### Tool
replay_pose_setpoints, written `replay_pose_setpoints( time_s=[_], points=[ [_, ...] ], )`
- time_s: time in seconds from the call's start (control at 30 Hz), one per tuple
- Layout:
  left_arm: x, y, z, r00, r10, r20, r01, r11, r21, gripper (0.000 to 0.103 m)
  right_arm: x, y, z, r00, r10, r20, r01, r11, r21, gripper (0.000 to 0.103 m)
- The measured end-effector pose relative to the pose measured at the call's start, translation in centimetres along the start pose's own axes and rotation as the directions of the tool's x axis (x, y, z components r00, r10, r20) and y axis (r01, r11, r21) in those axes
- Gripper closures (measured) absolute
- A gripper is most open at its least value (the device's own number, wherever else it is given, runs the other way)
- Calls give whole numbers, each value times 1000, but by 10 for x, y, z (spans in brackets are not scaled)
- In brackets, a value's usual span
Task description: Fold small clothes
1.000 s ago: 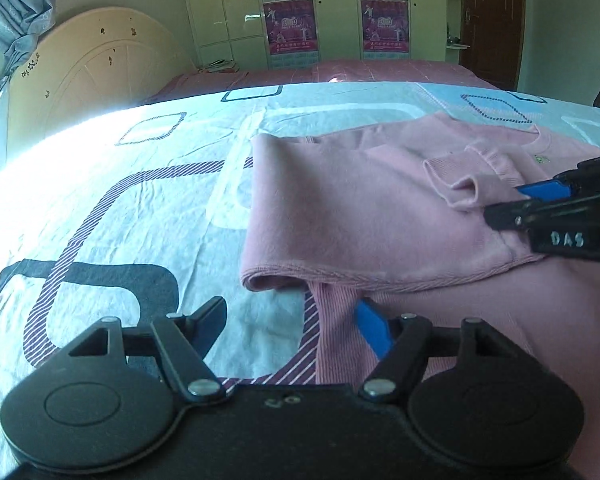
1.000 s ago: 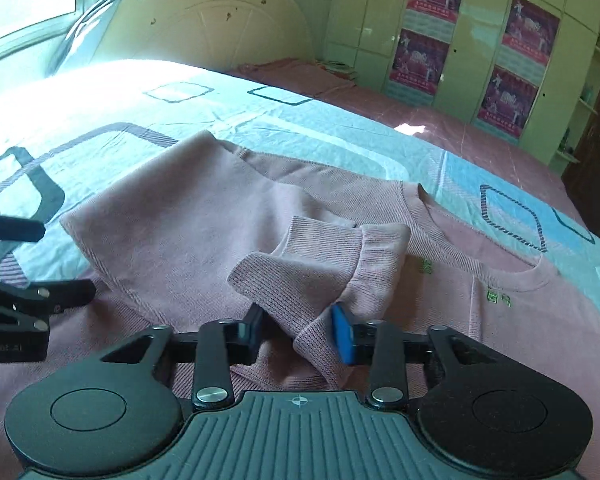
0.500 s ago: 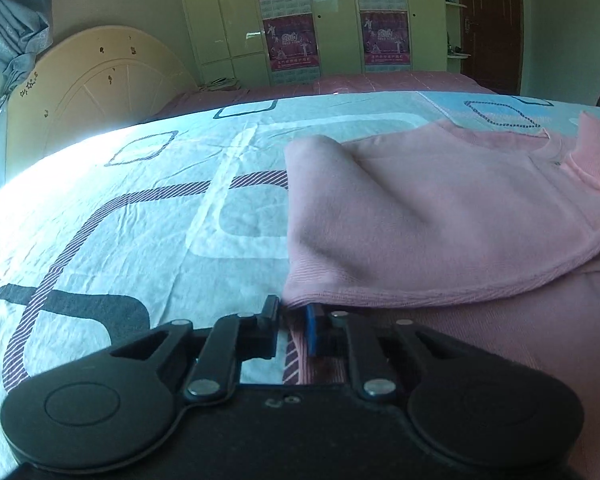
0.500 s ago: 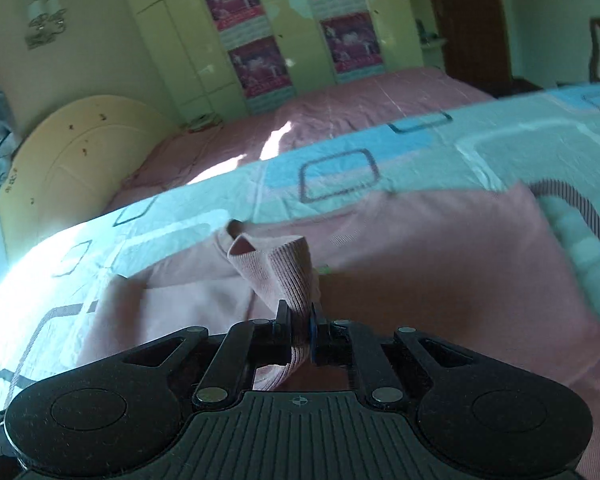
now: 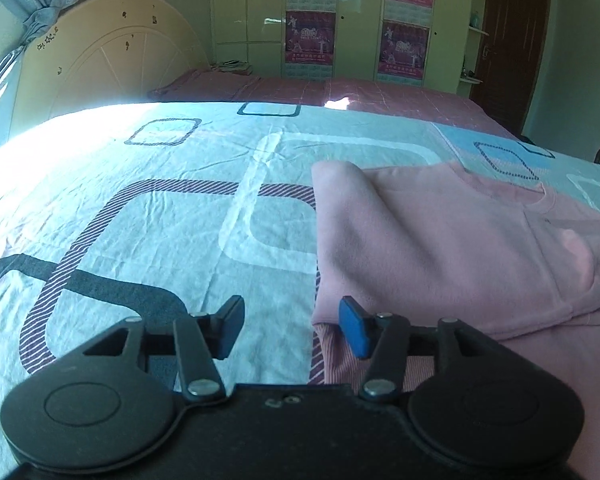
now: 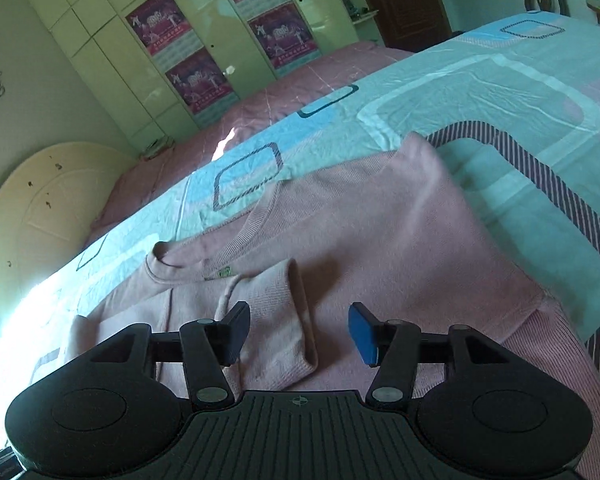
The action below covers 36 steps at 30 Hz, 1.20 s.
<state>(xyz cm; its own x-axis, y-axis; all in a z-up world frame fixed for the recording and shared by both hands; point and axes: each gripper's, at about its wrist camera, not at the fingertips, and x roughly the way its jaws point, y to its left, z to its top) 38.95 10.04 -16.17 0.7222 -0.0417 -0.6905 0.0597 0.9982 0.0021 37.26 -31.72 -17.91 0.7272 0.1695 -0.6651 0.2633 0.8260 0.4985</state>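
Presently a pink knit sweater lies spread on the bed's patterned bedsheet, a pale blue-green cover printed with rounded rectangles and striped bands. One sleeve is folded inward across the chest, its ribbed cuff lying just below the neckline, where a small green label shows. In the left wrist view the sweater's side is turned over on itself, so a folded edge runs along the sheet and the ribbed hem peeks from beneath it.

The left gripper hangs over the sweater's folded corner with its jaws opening; the blue pad sits above the pink fabric and the dark pad above the bare sheet, and neither presses on the cloth. The right gripper points down at the folded sleeve, its jaws likewise opening; the cuff lies on the sweater in the gap between the pads, free of both.

Beyond the sheet's far edge a pink quilt covers the rest of the bed. A cream arched headboard stands at the head of the bed, and pale green wardrobe doors carrying purple posters line the back wall beside a dark wooden door.
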Motion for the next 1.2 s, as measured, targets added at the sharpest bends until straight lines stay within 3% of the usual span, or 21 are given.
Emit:
replay_pose_setpoints(
  time_s=[0.1,0.13,0.2,0.23,0.37,0.47,0.53,0.63,0.67,0.73,0.77,0.93,1.0,1.1,1.2],
  points=[
    [15,-9,14,1000,11,-1,-11,1000,5,48,19,6,-6,996,2,-85,-4,1000,-21,51],
    [18,-12,18,1000,9,0,-9,1000,8,48,19,8,-11,996,-7,-83,3,999,-42,70],
    [27,-22,25,1000,2,5,-2,1000,26,48,15,11,-20,997,-35,-71,29,997,-78,96],
    [32,-27,28,1000,-5,6,5,999,36,48,12,9,-22,997,-23,-73,17,997,-80,98],
    [49,-43,36,1000,-15,3,15,997,72,48,-2,6,-24,998,1,-61,-8,994,-108,99],
    [62,-48,39,1000,-13,-10,13,997,73,41,-2,-1,-27,995,-72,-69,62,988,-139,99],
    [69,-49,42,1000,-13,-27,15,998,66,38,0,-5,-25,994,-42,-100,31,993,-115,99],
    [76,-46,47,999,-8,-36,9,999,50,34,-6,-4,-13,999,7,-48,-11,997,-80,98],
    [79,-44,49,999,-5,-37,7,999,38,34,-4,-2,-10,999,10,-42,-13,996,-84,92],
    [86,-40,55,999,-11,-47,11,1000,6,33,9,3,-4,999,-6,-39,2,995,-99,51],
    [90,-38,58,999,-14,-51,14,1000,-10,33,16,4,-1,999,-7,-42,3,995,-97,50],
    [110,-28,67,998,-15,-65,11,997,-73,41,51,13,4,998,-7,-64,1,996,-85,52],
    [118,-22,69,997,-11,-77,2,994,-108,46,58,20,2,995,21,-93,-30,995,-96,95],
    [123,-16,72,997,-6,-72,-4,990,-138,48,51,30,-2,998,11,-64,-21,986,-167,95],
    [124,-19,74,998,11,-57,-18,991,-129,40,30,28,3,997,-23,71,36,982,-188,96]
  ],
)
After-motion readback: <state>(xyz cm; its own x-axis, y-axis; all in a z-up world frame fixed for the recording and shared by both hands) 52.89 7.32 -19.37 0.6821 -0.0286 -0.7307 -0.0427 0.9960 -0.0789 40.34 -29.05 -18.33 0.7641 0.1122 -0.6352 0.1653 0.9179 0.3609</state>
